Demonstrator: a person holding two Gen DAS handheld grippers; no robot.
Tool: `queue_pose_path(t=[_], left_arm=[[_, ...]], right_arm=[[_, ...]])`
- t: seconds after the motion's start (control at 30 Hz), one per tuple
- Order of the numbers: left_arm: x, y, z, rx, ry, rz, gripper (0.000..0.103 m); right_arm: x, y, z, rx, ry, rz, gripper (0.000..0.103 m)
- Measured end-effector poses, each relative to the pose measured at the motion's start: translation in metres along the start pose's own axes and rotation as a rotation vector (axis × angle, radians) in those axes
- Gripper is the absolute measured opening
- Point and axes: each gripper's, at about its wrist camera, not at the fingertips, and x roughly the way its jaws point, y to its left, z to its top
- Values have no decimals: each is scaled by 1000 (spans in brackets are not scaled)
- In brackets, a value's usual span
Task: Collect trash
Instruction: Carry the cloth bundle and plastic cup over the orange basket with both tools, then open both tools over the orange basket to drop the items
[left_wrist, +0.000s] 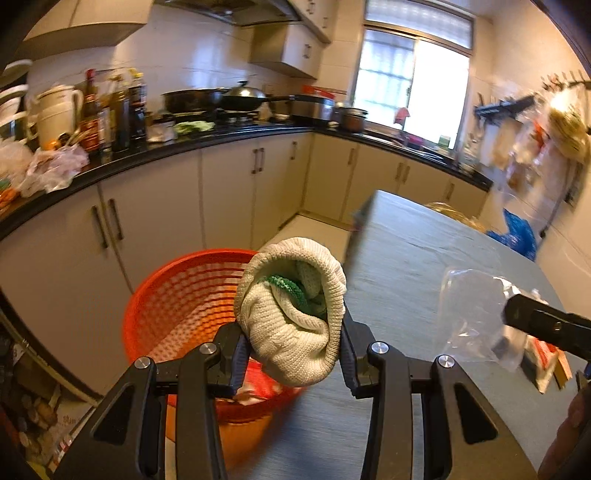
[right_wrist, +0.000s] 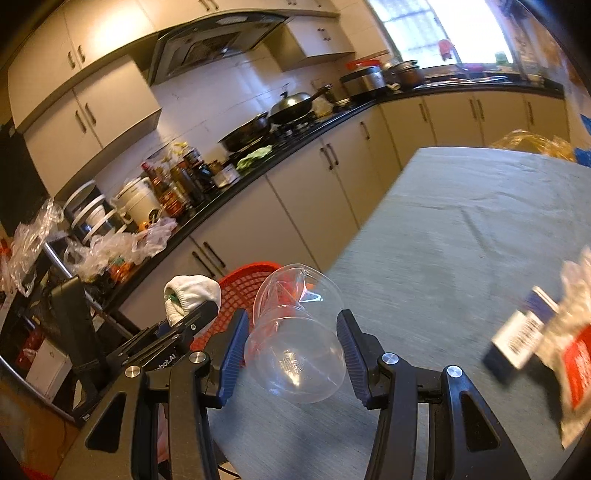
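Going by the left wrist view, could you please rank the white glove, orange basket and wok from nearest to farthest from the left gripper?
1. White glove, between the left gripper's fingers.
2. Orange basket, just below, left.
3. Wok, on the far stove.

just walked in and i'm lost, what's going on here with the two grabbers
A person is clearing trash off the table with a gripper in each hand. The left gripper holds a balled-up white cloth near the orange basket. The right gripper holds a clear plastic cup. More wrappers lie on the table.

Grey-clothed table (right_wrist: 461, 229) bears blurred packets (right_wrist: 546, 339).
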Motion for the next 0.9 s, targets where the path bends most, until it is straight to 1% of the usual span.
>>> queue_pose_path(t=[0.17,0.27,0.43,0.73,0.83,0.87,0.9], left_arm=[[8,33,3,-45,17,56,40],[11,47,3,-70,23,77,40],[17,55,1,-80,37,95,40],[28,66,-1,-87,56,115,40],[30,69,-2,-95,61,113,45],[31,69,-3,-99,61,114,51],[31,70,-3,-102,60,116,58]], right_arm=[[26,21,9,-28,27,23,53],[43,33,15,-42,40,35,53],[70,48,25,-57,63,43,53],[120,55,35,-27,107,55,54],[135,56,36,-17,118,53,56],[139,56,37,-9,124,61,59],[141,54,36,-3,130,70,67]])
